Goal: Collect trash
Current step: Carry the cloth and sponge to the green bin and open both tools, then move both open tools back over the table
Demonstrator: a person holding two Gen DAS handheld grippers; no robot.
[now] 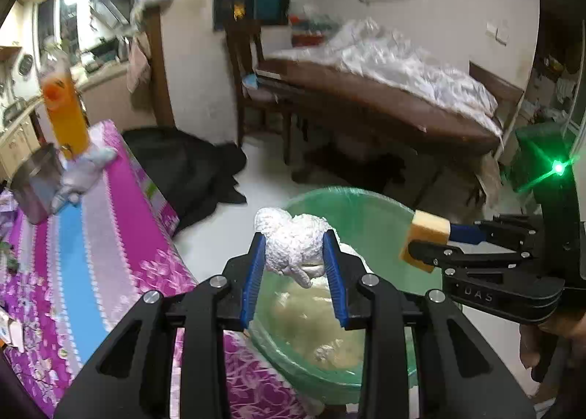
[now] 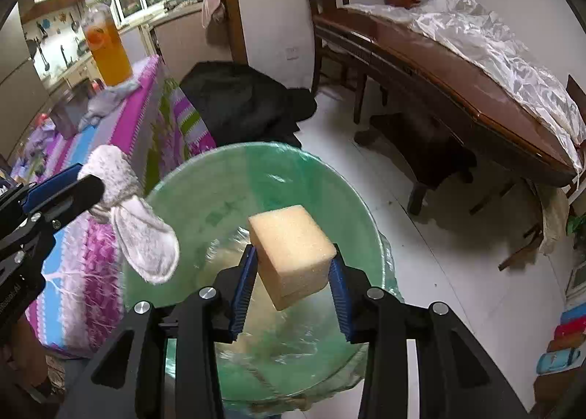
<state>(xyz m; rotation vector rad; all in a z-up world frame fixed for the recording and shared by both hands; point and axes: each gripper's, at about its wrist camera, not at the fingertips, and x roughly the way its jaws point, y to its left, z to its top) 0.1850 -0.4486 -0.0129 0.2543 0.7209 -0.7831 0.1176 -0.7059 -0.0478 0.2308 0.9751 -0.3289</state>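
Note:
My left gripper [image 1: 295, 249] is shut on a crumpled white tissue [image 1: 293, 243] and holds it over the near rim of a green lined trash bin [image 1: 366, 206]. The tissue also shows in the right wrist view [image 2: 139, 232], hanging from the left gripper [image 2: 91, 184] at the bin's left rim. My right gripper [image 2: 291, 265] is shut on a yellow sponge block [image 2: 293, 254] and holds it above the open bin [image 2: 205, 184]. The sponge [image 1: 428, 236] in the right gripper [image 1: 425, 247] shows over the bin's right rim in the left wrist view. Pale trash lies in the bin's bottom.
A table with a pink, blue and white striped cloth [image 1: 91, 236] stands left of the bin, bearing an orange drink bottle [image 1: 64, 115], a grey rag and a metal box. A dark bag [image 1: 197, 166] lies on the white floor. A brown wooden table [image 2: 457, 89] with white plastic stands at right.

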